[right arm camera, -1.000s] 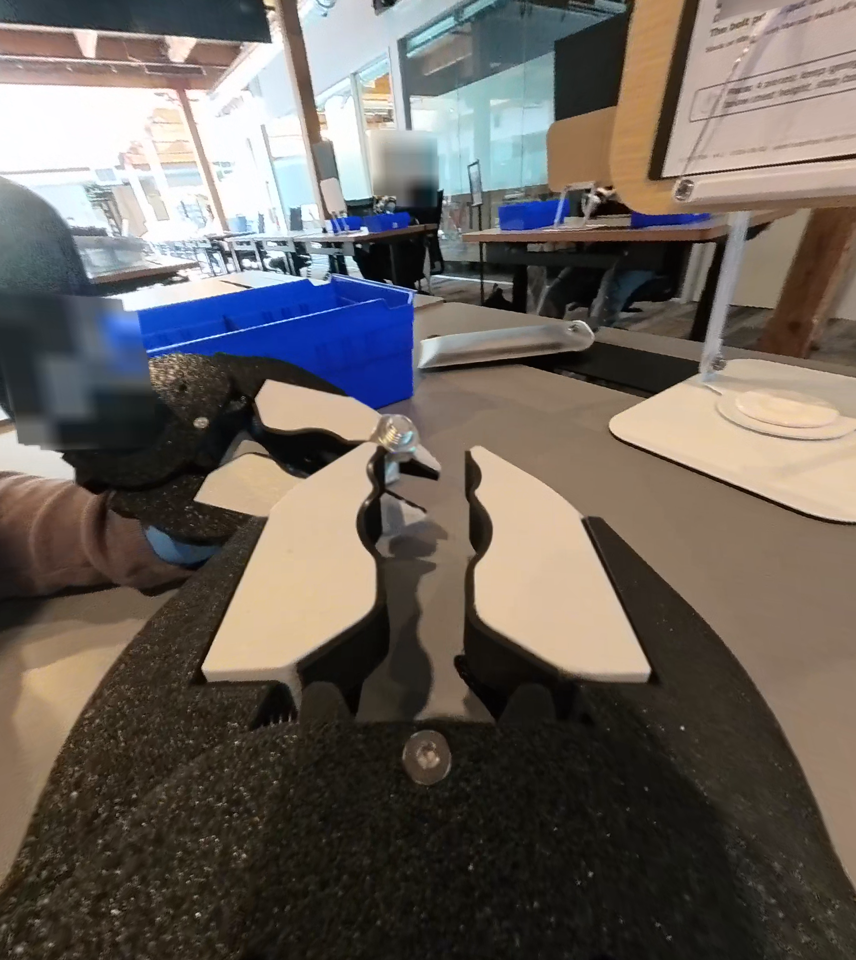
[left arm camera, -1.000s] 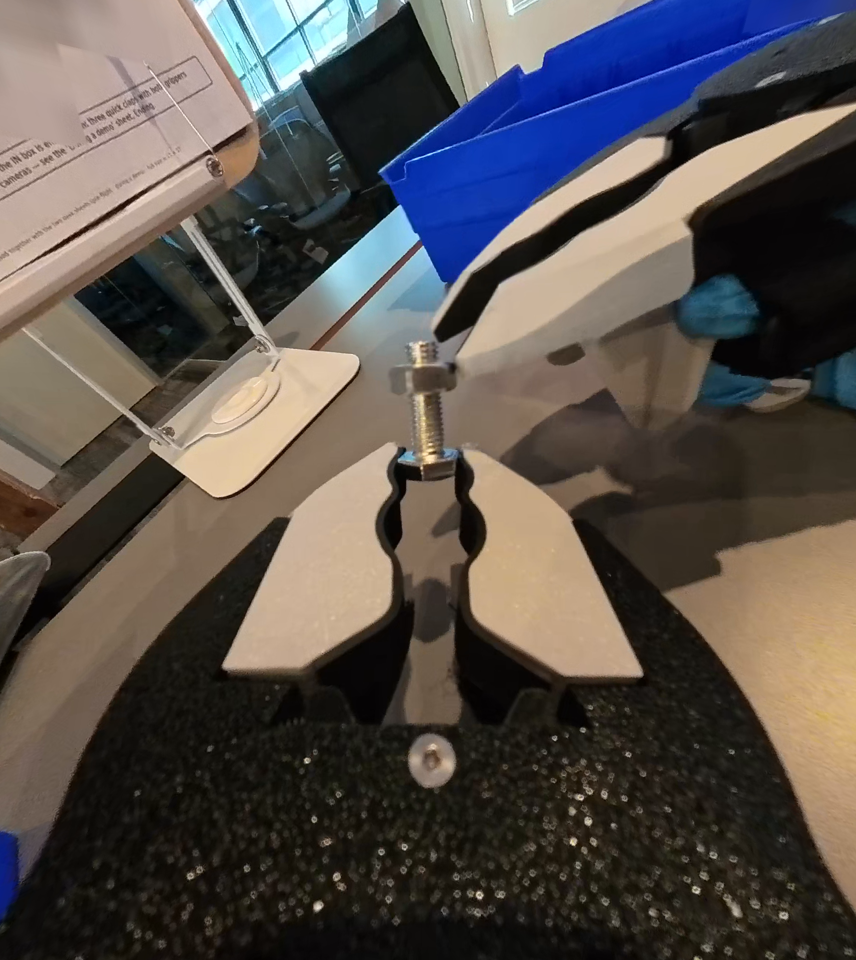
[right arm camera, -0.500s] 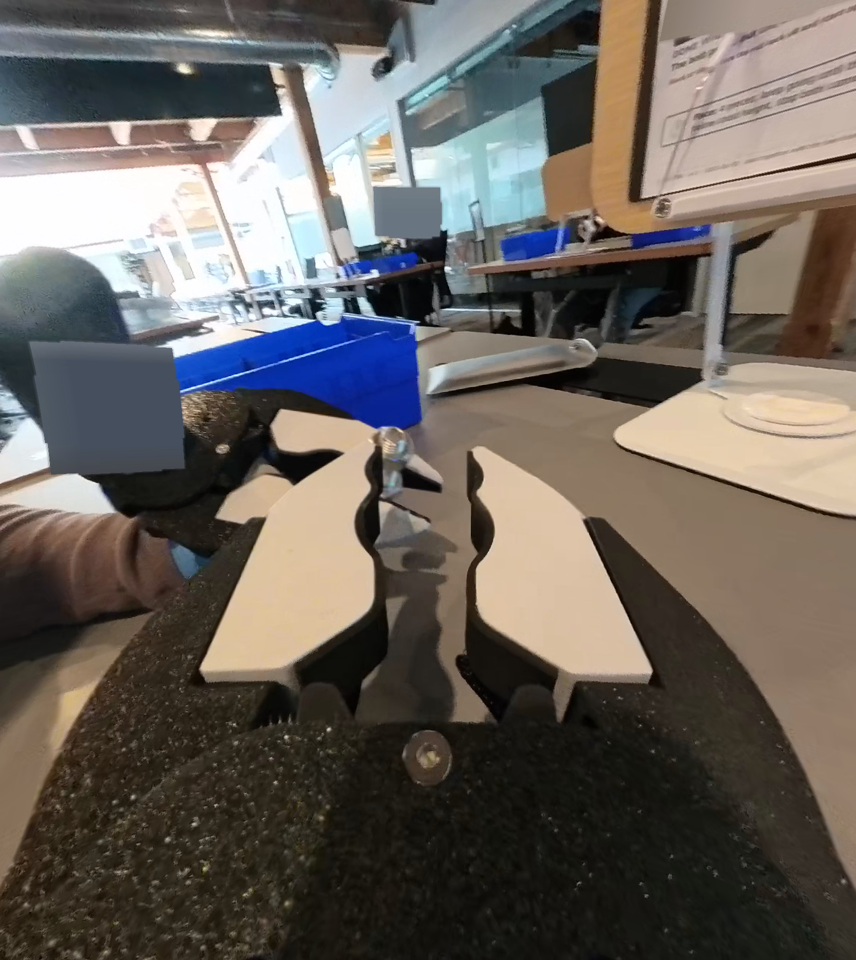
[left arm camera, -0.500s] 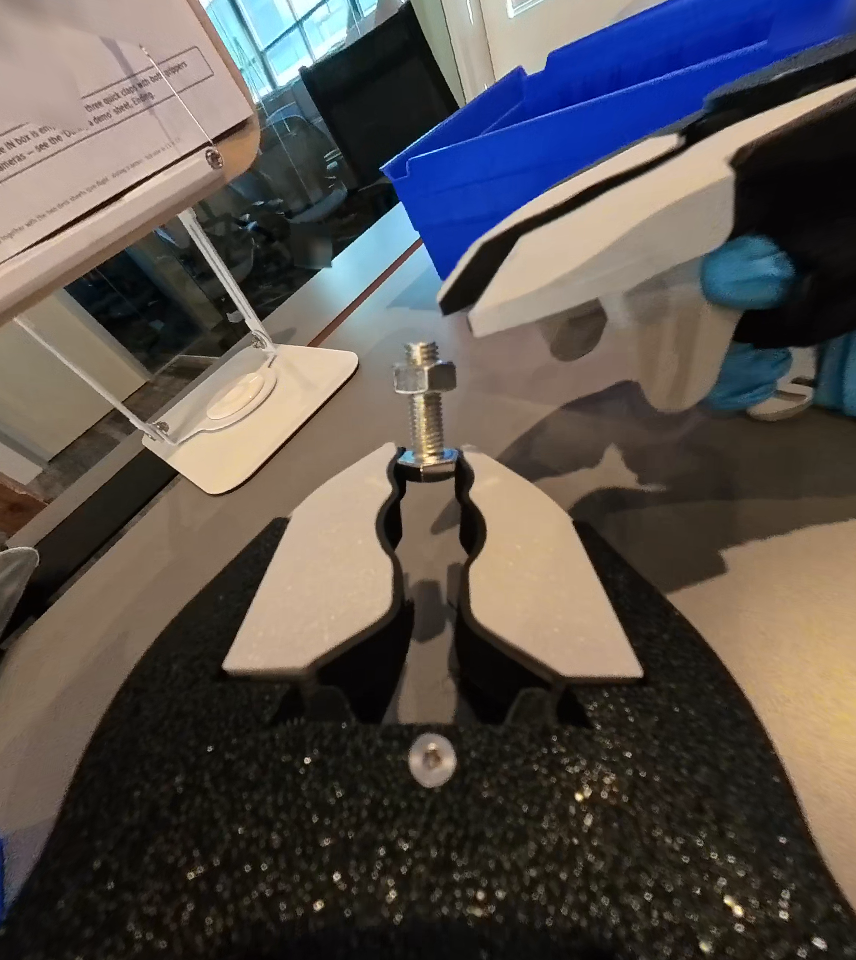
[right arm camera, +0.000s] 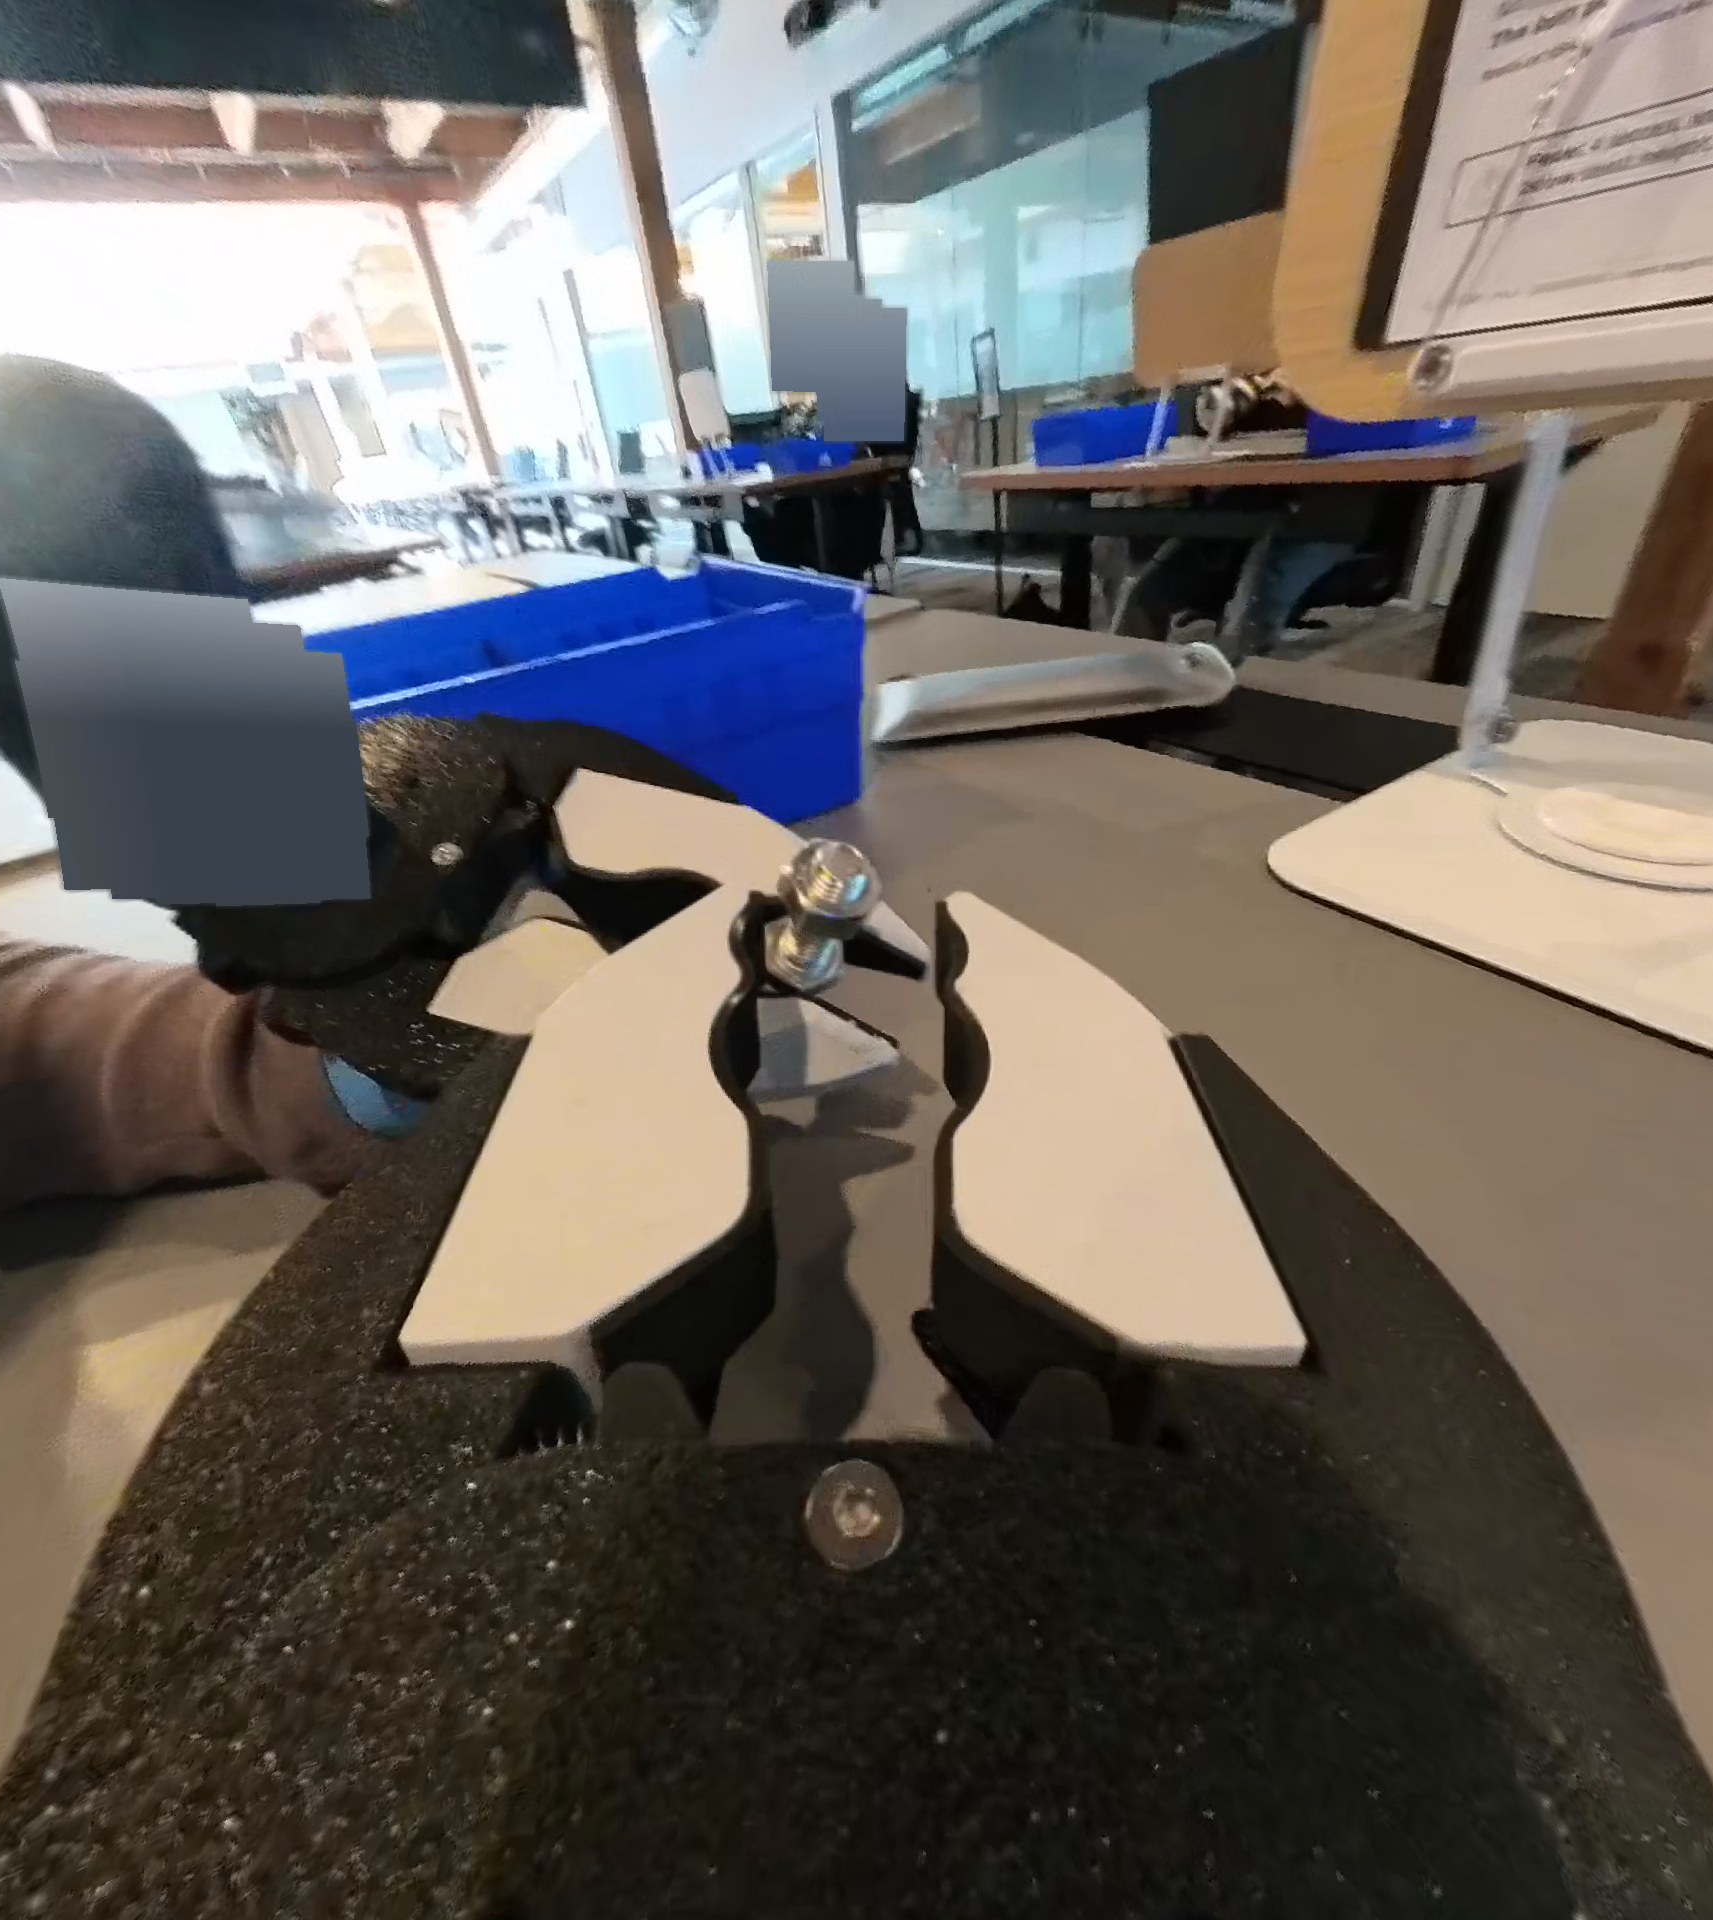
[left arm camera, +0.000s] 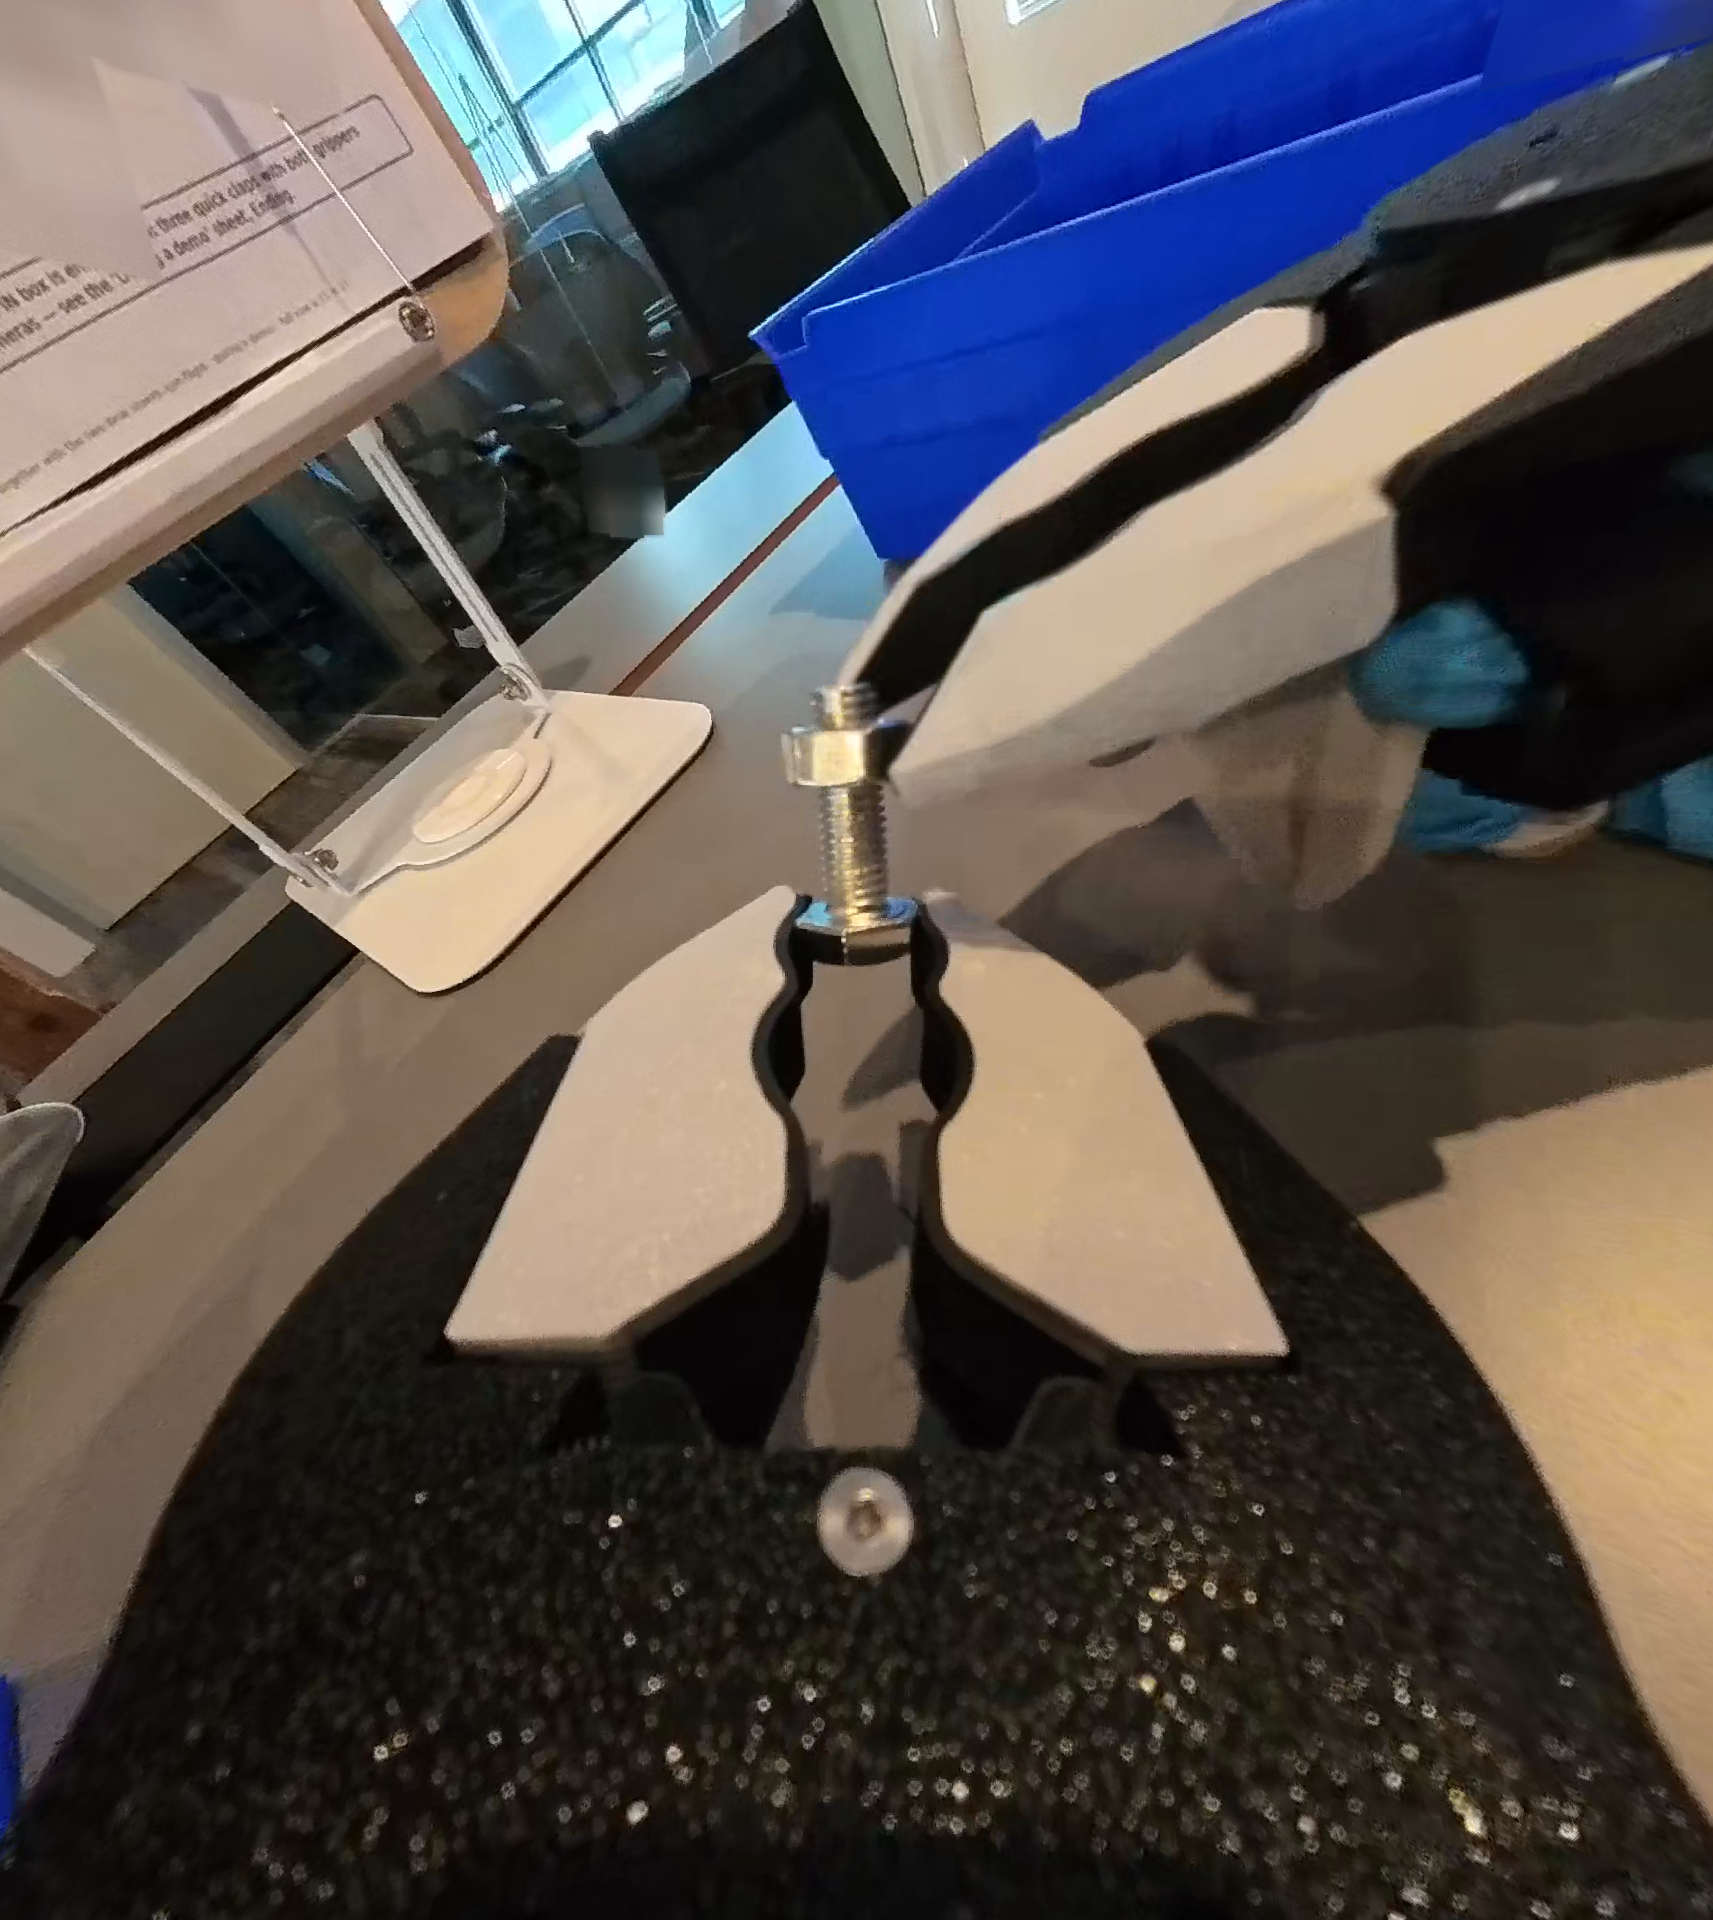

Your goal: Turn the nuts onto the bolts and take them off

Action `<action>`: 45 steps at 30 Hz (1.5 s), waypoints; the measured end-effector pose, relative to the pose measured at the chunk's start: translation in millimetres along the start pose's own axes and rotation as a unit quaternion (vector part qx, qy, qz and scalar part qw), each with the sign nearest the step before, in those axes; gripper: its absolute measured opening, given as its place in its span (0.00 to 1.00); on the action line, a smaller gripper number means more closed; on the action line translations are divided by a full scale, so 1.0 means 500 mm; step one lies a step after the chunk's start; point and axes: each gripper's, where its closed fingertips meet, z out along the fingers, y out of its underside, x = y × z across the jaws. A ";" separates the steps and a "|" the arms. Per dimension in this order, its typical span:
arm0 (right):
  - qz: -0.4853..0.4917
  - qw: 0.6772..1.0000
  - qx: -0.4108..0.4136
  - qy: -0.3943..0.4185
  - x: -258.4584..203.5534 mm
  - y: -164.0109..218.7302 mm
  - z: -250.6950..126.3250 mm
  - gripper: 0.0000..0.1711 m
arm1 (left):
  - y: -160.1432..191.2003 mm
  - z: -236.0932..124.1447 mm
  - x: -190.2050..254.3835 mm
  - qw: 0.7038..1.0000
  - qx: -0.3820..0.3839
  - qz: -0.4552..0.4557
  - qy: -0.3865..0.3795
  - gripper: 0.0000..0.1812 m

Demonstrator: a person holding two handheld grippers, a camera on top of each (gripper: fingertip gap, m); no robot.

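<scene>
A silver bolt [left arm camera: 852, 842] stands upright, its head clamped between the fingertips of my left gripper [left arm camera: 852, 920], which is shut on it. A hex nut [left arm camera: 828, 753] sits on the thread just below the bolt's top. My right gripper [left arm camera: 878, 727] reaches in from the right, and its fingertips touch the nut's right side. In the right wrist view my right gripper [right arm camera: 841, 920] is open. The nut [right arm camera: 824, 881] lies between its tips, close to the left finger [right arm camera: 623, 1091]. The left gripper [right arm camera: 831, 987] holds the bolt [right arm camera: 808, 951] from the left.
A blue bin [left arm camera: 1091, 364] stands behind the bolt, and another blue bin [right arm camera: 623, 686] is on the left side. A paper stand with a white base [left arm camera: 519, 831] is at the far left. A metal strip [right arm camera: 1049, 691] lies beyond. A gloved hand [left arm camera: 1434, 675] holds the right gripper.
The right gripper lifted up and away from the nut half a second ago and has come back down against it. The left gripper and the bolt have stayed put.
</scene>
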 end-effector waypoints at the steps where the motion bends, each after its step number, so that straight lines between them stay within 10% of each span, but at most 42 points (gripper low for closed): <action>1: -0.004 1.000 -0.003 0.016 0.008 0.002 -0.003 0.17 | -0.001 -0.001 -0.002 1.000 0.001 -0.001 -0.002 0.10; 45: 0.068 0.996 0.056 0.010 0.026 -0.024 -0.032 0.13 | -0.024 -0.014 -0.006 0.999 0.044 0.000 0.007 0.09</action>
